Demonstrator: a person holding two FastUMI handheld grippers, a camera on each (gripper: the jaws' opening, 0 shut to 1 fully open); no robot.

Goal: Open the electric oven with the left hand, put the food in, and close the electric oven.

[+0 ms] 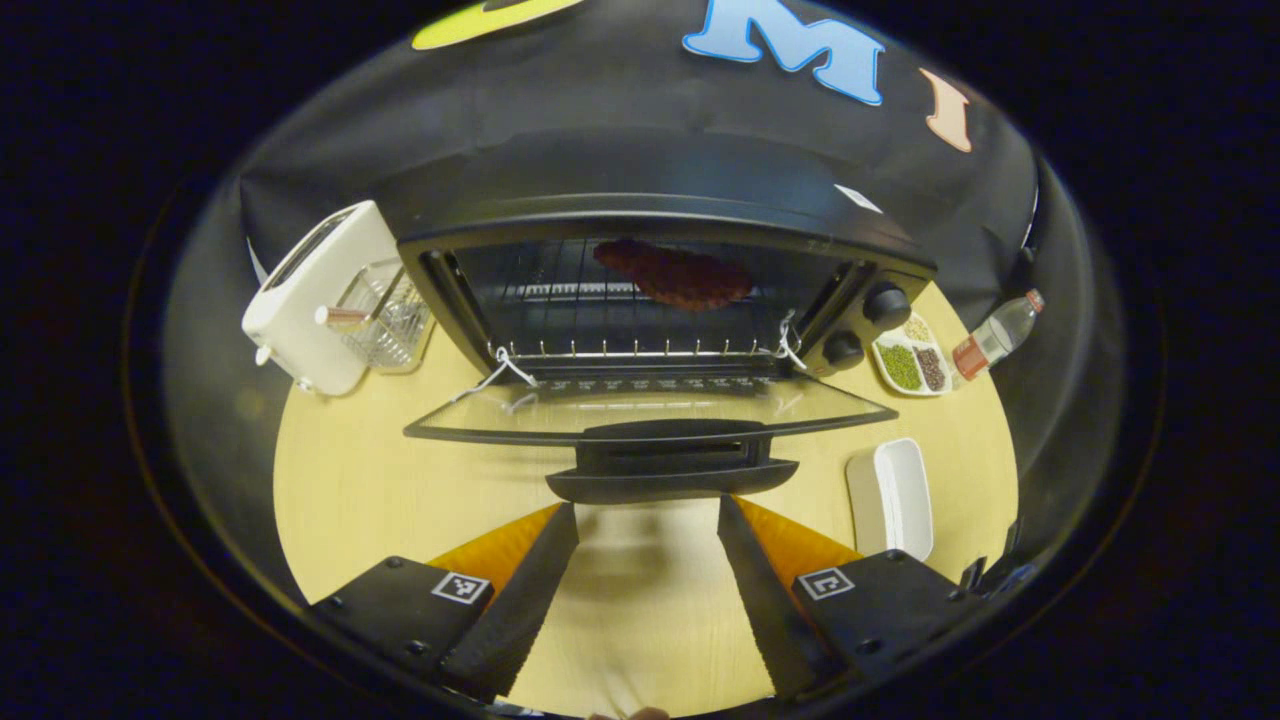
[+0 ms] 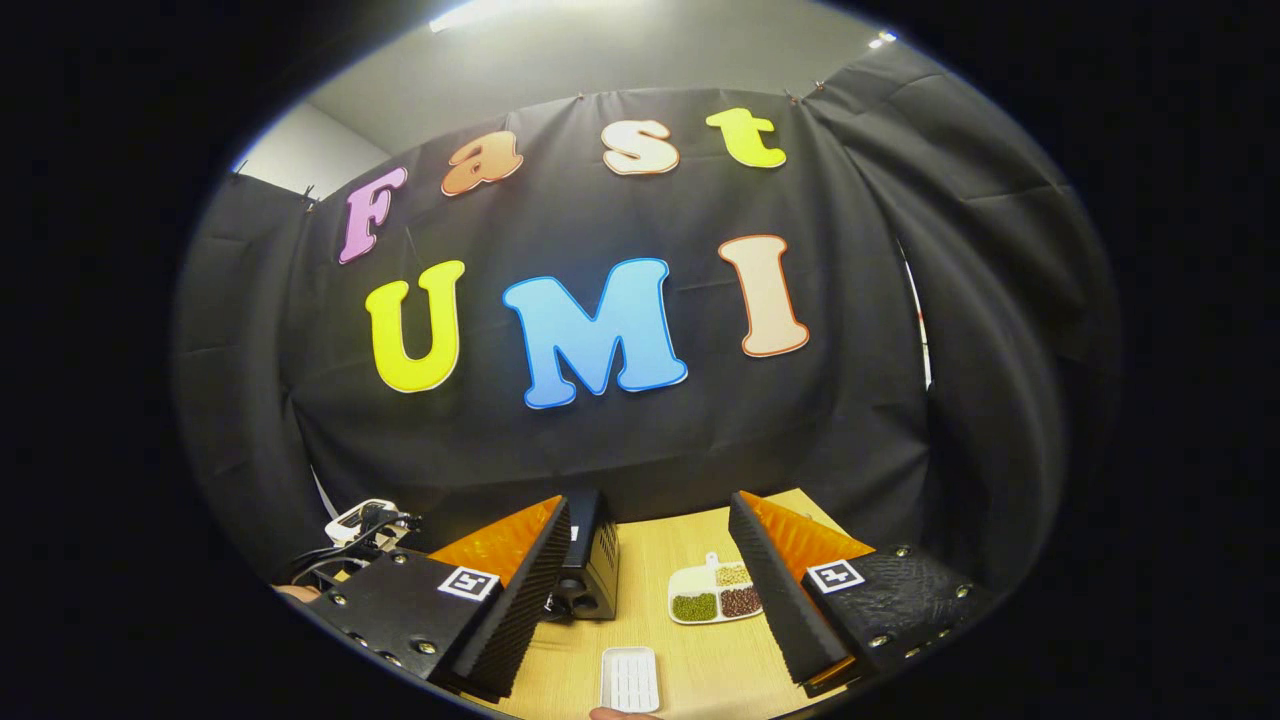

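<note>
Your left gripper [image 1: 648,520] sits low over the wooden table [image 1: 340,490], levelled at the front of the electric oven [image 1: 660,290]. Its two fingers are spread wide with nothing between them, their tips just short of the door handle [image 1: 672,470] and not touching it. The oven door [image 1: 650,412] lies folded down flat and open. The food [image 1: 675,273], a dark red slab, rests inside on the wire rack [image 1: 620,350], toward the back right of the cavity.

Your right gripper [image 2: 650,530] is held higher and tipped up toward the booth's wall, its fingers also parted and empty. Between and beyond them you can see the oven's side [image 2: 590,565], the divided dish of beans [image 2: 718,592] and a white tray [image 2: 630,678] on the table.

Left of the oven stand a white toaster [image 1: 310,295] and a wire basket [image 1: 385,315]; right of it a bottle [image 1: 995,335] with a red label, whose writing is too small to read. Each gripper body carries a square black-and-white marker [image 1: 461,587]; no brand text is legible on the oven.
</note>
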